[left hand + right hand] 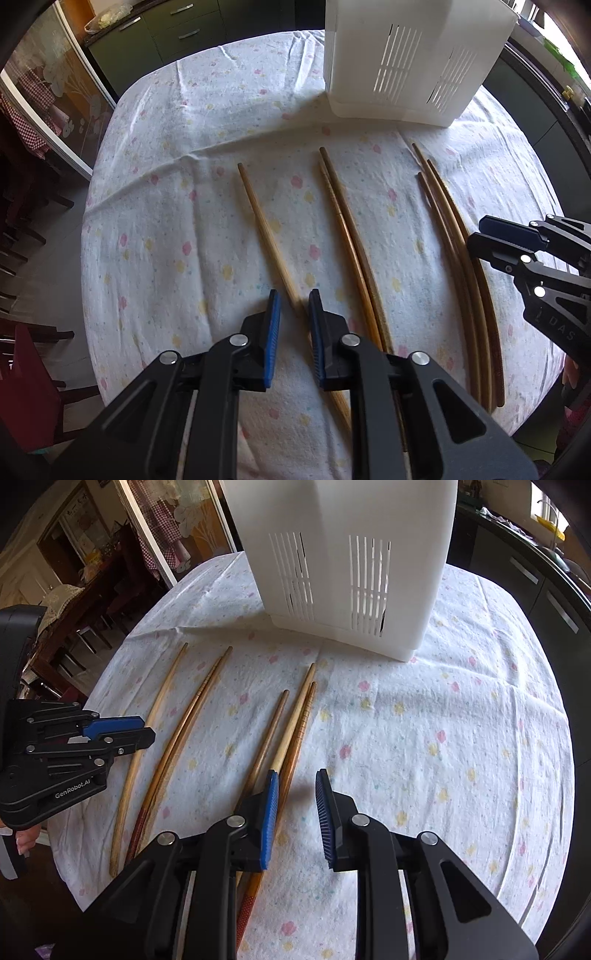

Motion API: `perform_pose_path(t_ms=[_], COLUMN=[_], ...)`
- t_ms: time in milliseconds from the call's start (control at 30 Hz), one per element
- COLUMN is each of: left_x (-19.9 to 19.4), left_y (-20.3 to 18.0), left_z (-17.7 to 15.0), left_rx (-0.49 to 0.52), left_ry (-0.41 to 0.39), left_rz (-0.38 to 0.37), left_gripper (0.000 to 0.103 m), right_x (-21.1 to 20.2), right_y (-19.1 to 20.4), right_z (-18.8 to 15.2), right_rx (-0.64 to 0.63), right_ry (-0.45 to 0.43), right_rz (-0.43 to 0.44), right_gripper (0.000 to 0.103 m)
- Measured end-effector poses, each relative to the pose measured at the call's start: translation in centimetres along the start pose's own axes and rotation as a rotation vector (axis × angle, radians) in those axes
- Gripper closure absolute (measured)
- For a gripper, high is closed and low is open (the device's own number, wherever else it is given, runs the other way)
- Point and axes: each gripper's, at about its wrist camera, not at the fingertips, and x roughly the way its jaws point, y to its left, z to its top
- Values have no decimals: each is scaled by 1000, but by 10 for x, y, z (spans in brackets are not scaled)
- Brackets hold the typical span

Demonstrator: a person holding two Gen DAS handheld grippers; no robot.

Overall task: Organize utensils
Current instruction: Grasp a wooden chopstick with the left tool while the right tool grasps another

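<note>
Several wooden chopsticks lie on the flowered tablecloth. A single pale chopstick (262, 225) lies left, a pair (347, 229) in the middle, and a group of three (456, 236) on the right. My left gripper (294, 306) is open, its jaws on either side of the single chopstick's near part, just above it. My right gripper (295, 786) is open and empty, just right of the group of three (291, 731). The white slotted utensil holder (410, 70) stands at the far side; it also shows in the right wrist view (343, 565).
The round table (155, 221) has its edge close on the left and near side. Chairs stand to the left (22, 369). Dark cabinets (173, 33) and a glass door (48, 96) lie beyond the table.
</note>
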Motion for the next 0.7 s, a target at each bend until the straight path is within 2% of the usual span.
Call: perform_pose_path(t_ms=[200,300,400,533,700], left_x=[0,1,4,7,8], left_y=[1,0,3,4,0], left_z=[1,5,10,19,23], left_rx=[-1,-9,-27,-46,-35], left_ry=[-7,4,20,23,39], left_rz=[-4,-12,-29,-26,-41], left_gripper=[88,88,88,88,88], right_x=[4,11,17,17,11], right_y=[3,11,15,20,9], right_z=[2,9,19,21,17], right_rx=[-22,-55,-76,-96,-54], right_ry=[19,24,29,46,31], right_rz=[-29,-76,-98,-98,-54], right_gripper=[82,82,89,95,96])
